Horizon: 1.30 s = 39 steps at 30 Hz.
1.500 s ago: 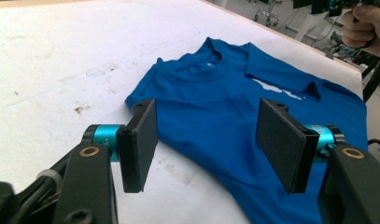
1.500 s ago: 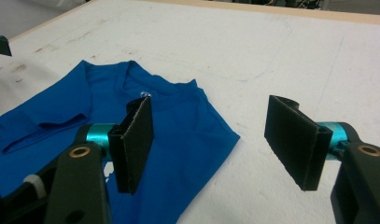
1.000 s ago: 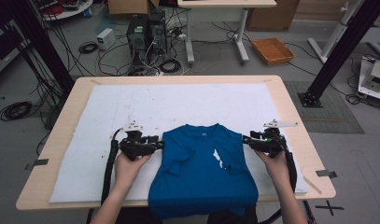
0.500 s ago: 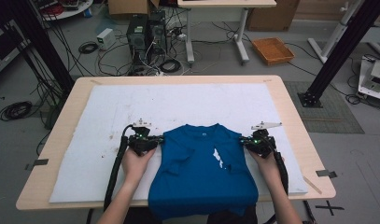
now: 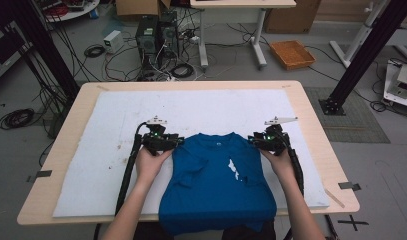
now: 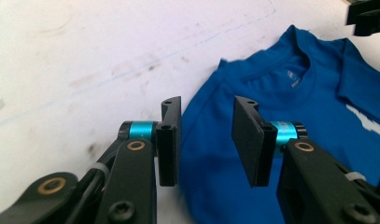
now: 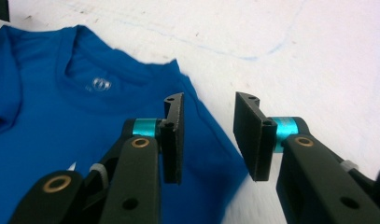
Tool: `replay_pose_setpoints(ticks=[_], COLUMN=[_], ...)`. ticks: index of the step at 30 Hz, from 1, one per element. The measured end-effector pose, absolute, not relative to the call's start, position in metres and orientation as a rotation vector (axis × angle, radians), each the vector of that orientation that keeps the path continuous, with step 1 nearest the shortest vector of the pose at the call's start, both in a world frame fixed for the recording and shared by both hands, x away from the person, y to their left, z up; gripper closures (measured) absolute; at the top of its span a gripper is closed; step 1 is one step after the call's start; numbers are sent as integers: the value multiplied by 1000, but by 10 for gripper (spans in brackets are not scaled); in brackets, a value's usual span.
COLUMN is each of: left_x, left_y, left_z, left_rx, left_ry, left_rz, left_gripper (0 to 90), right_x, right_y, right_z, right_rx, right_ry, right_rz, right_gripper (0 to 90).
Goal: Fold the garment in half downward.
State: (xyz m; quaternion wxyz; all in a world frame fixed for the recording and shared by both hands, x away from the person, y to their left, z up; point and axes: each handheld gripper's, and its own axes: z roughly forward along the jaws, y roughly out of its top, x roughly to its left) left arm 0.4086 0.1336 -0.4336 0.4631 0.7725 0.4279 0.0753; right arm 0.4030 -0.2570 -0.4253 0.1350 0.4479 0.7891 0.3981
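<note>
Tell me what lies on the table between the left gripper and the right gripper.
In the high view, the blue T-shirt lies between the left gripper and right gripper, collar toward the table's far edge, on the white mat.

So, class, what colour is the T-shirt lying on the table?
Blue, with a small white mark on its front. The T-shirt shows best in the high view.

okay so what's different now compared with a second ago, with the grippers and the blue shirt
Both grippers slid away from the person along the blue T-shirt's side edges, up to its shoulders. The left gripper and right gripper closed in between, and their jaws have just been opening again; now they stand apart over the cloth, pressing nothing. The shirt looks pulled a little further up the white mat; otherwise unchanged.
</note>
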Motion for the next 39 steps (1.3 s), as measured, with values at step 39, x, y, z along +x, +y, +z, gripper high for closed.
replay_pose_setpoints(ticks=[39], left_x=[422], left_y=[92], left_z=[-444], left_rx=[2165], left_ry=[925], left_rz=[392], left_gripper=[872], right_x=[429], right_y=[-229], right_z=[-444], right_rx=[1196], right_ry=[2411], right_rz=[1040], right_gripper=[861])
